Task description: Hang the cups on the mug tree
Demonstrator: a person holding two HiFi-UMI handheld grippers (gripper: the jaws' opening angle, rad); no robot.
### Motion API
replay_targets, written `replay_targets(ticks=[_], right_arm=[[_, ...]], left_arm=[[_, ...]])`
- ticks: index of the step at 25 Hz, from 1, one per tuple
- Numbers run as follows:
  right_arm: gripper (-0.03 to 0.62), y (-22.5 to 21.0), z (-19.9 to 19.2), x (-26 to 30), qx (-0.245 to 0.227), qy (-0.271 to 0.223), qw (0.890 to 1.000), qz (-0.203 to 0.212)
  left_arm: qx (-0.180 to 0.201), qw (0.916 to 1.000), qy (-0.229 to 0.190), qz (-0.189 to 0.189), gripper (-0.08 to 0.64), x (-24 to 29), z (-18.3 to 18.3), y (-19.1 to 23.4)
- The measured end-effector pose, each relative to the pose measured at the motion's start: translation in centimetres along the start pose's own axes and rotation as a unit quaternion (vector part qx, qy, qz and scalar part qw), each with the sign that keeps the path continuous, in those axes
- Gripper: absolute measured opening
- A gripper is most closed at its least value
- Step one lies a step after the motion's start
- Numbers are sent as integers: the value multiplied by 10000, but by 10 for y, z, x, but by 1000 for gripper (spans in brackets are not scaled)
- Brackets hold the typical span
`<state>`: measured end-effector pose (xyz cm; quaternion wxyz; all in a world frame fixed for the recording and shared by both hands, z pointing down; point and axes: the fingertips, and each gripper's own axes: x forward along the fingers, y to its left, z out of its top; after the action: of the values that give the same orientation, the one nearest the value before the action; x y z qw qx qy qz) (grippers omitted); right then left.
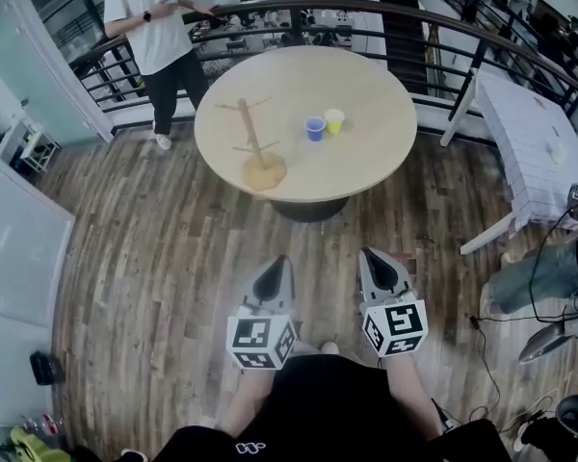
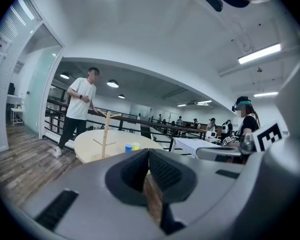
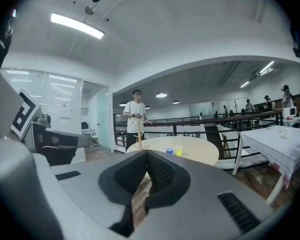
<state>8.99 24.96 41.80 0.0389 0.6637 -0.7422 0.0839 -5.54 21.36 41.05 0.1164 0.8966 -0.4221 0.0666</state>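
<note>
On the round wooden table [image 1: 366, 152] stands a wooden mug tree [image 1: 255, 147] with bare pegs, at the table's near left. A blue cup [image 1: 315, 128] and a yellow cup [image 1: 334, 120] sit side by side near the table's middle. Both grippers are held well short of the table, over the floor. My left gripper [image 1: 280, 262] and my right gripper [image 1: 366, 254] are both shut with nothing between their pads. In the left gripper view the mug tree [image 2: 106, 134] and the two cups [image 2: 131, 147] appear far ahead; the right gripper view shows the cups [image 3: 173, 151] likewise.
A person in a white shirt [image 1: 159, 27] stands beyond the table by the black railing [image 1: 385, 12]. A table with a white cloth [image 1: 539, 142] is at the right, with a seated person [image 1: 549, 268] and cables near it. Wooden floor lies between me and the round table.
</note>
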Motion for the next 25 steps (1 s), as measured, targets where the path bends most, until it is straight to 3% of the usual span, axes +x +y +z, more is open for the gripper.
replay_targets(ticks=[14, 25], right_arm=[[9, -19, -24, 10, 210, 185, 9995, 140], [9, -35, -26, 134, 381, 374, 9982, 284]], left_arm=[[-156, 9991, 179, 362, 12, 0, -24, 9], [-211, 9982, 503, 259, 12, 95, -20, 64]])
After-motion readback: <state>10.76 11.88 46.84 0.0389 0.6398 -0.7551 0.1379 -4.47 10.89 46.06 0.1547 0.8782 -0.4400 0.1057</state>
